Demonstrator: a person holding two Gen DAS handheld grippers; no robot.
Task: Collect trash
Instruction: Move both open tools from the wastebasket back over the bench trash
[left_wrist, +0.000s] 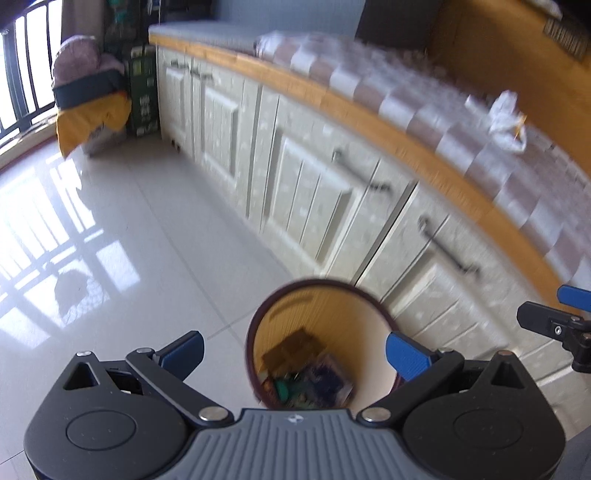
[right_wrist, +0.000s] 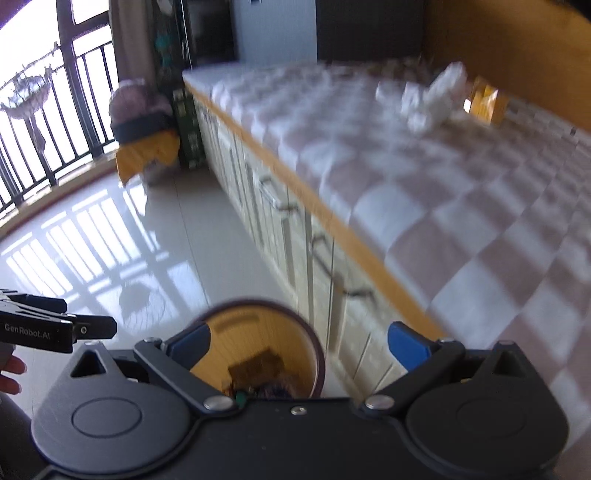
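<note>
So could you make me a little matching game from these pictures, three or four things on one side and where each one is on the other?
Things:
1. trash bin
2. crumpled white wrapper
3. yellow-skirted bundle
4. left hand-held gripper

Places:
A. on the checkered cover of the platform
B. on the floor by the balcony railing
C. on the floor beside the cabinet doors
D. held open above the bin

Pairs: 1-C, 2-A, 3-B, 4-D
</note>
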